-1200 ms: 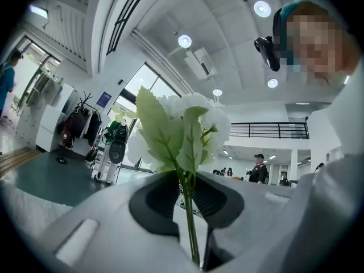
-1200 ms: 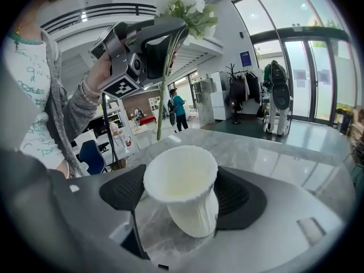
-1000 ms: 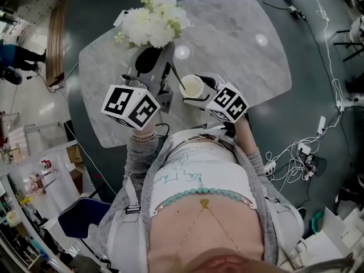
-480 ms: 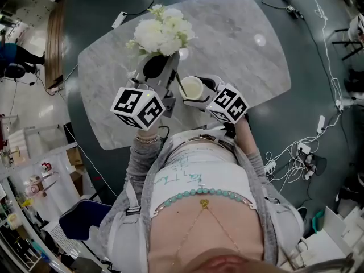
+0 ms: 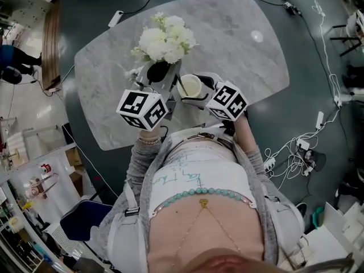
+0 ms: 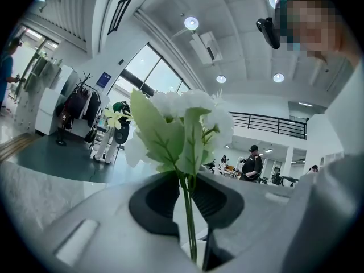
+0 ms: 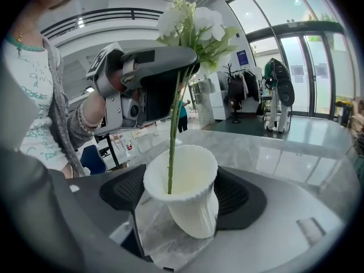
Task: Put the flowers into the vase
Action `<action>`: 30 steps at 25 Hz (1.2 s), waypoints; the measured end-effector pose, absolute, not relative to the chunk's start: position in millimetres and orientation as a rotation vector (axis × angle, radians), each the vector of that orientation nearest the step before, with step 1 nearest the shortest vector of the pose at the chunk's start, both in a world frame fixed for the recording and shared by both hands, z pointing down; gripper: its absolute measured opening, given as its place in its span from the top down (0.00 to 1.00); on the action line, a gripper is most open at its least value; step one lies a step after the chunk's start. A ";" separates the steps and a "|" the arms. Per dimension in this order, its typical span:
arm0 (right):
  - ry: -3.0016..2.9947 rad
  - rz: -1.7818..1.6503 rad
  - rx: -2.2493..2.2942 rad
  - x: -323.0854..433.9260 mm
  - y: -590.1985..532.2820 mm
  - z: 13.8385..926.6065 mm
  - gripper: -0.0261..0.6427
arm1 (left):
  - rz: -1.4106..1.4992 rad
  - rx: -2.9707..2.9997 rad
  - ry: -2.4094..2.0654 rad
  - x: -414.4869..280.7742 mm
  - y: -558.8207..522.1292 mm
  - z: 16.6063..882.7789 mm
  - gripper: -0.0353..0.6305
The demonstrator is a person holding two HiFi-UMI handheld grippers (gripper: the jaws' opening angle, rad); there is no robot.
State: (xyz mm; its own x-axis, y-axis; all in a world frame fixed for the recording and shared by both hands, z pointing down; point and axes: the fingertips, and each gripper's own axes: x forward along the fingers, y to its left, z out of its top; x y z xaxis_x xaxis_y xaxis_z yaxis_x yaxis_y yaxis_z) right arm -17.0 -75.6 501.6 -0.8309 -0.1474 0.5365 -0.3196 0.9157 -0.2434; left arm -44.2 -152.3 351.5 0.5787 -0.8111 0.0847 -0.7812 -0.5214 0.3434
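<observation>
Stems of the flowers (image 5: 165, 37) dip into the vase (image 7: 193, 209)
Fingers of the left gripper (image 6: 187, 205) pinch the green stems; fingers of the right gripper (image 5: 198, 91) clamp the tilted white vase above the marble bench (image 5: 239, 44).

vase (image 7: 183, 193) sits between right gripper (image 7: 181, 197) fingers (image 7: 242, 195), at worktop (image 5: 239, 56) near edge. flowers (image 5: 165, 37): stem tips inside vase mouth, blooms above-left of vase. left gripper (image 6: 186, 208) just left of vase, stems clamped between its fingers (image 6: 154, 205).
</observation>
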 end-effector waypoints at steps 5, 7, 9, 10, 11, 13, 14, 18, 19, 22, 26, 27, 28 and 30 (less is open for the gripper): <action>-2.551 0.443 0.331 -19.9 -77.6 502.8 0.36 | -0.099 2.452 -1.294 -46.5 -154.2 362.0 0.86; -2.552 0.444 0.328 -19.0 -77.7 503.1 0.36 | -0.085 2.448 -1.302 -46.9 -155.2 364.4 0.86; -2.552 0.445 0.325 -18.2 -77.8 502.5 0.36 | -0.077 2.446 -1.307 -46.9 -156.1 365.2 0.86; -2.553 0.446 0.324 -18.0 -77.7 502.0 0.36 | -0.079 2.444 -1.307 -47.0 -156.5 365.3 0.86; -2.553 0.447 0.323 -18.1 -77.6 501.6 0.36 | -0.084 2.442 -1.306 -47.5 -156.6 365.6 0.86; -2.553 0.447 0.319 -19.2 -77.1 501.0 0.36 | -0.086 2.436 -1.303 -49.2 -156.6 367.4 0.86; -2.552 0.447 0.318 -19.6 -76.9 501.0 0.36 | -0.084 2.433 -1.302 -49.9 -156.6 368.8 0.86; -2.551 0.449 0.313 -19.9 -77.4 501.0 0.36 | -0.080 2.425 -1.292 -50.4 -157.9 373.3 0.86; -2.551 0.450 0.312 -20.2 -77.3 501.2 0.36 | -0.079 2.425 -1.289 -50.3 -157.8 374.5 0.86; -2.553 0.452 0.310 -21.0 -76.4 501.3 0.36 | -0.068 2.429 -1.278 -48.5 -155.9 377.5 0.86; -2.556 0.456 0.306 -21.6 -75.1 499.4 0.36 | -0.046 2.453 -1.263 -42.8 -150.4 379.9 0.85; -2.557 0.457 0.305 -21.7 -75.1 499.1 0.36 | -0.035 2.456 -1.265 -41.7 -149.3 381.6 0.85; -2.558 0.459 0.305 -21.5 -75.5 498.9 0.36 | -0.018 2.458 -1.270 -40.7 -148.7 384.0 0.85; -2.559 0.460 0.305 -20.7 -76.8 499.5 0.36 | 0.015 2.461 -1.279 -38.8 -148.1 389.6 0.85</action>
